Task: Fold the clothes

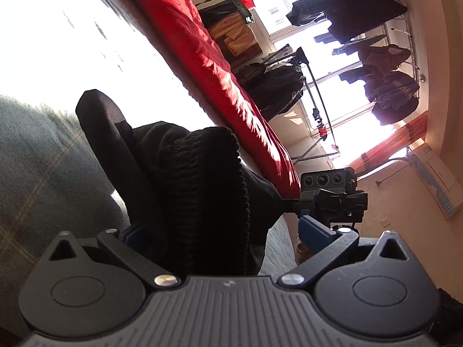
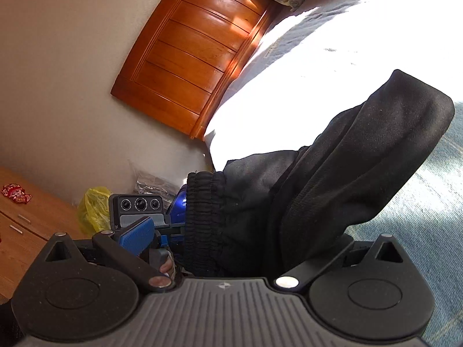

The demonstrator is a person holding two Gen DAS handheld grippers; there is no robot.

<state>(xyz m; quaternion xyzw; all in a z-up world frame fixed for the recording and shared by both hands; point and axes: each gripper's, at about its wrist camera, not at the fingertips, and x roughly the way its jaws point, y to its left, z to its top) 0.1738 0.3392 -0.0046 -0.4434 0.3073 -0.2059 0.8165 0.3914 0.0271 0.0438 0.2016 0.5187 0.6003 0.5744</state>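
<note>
A black garment with a ribbed elastic waistband [image 1: 202, 190] hangs bunched between the jaws of my left gripper [image 1: 222, 231], which is shut on it above the bed. The same black garment [image 2: 303, 202] fills the jaws of my right gripper [image 2: 231, 240], also shut on it near the waistband [image 2: 202, 219]. Each gripper shows in the other's view: the right one as a camera unit [image 1: 330, 193], the left one likewise [image 2: 139, 205]. One blue pad [image 2: 136, 235] of the right gripper and one of the left [image 1: 314, 231] show beside the cloth.
The bed [image 1: 43, 150] has a grey-green checked cover, partly in bright sun. A red blanket [image 1: 208, 66] lies along its far side. A wooden headboard [image 2: 196, 55] stands against the wall. Clothes hang on a rack [image 1: 376, 57] by the window. A wooden cabinet [image 2: 26, 231] and yellow bag [image 2: 92, 208] sit beside the bed.
</note>
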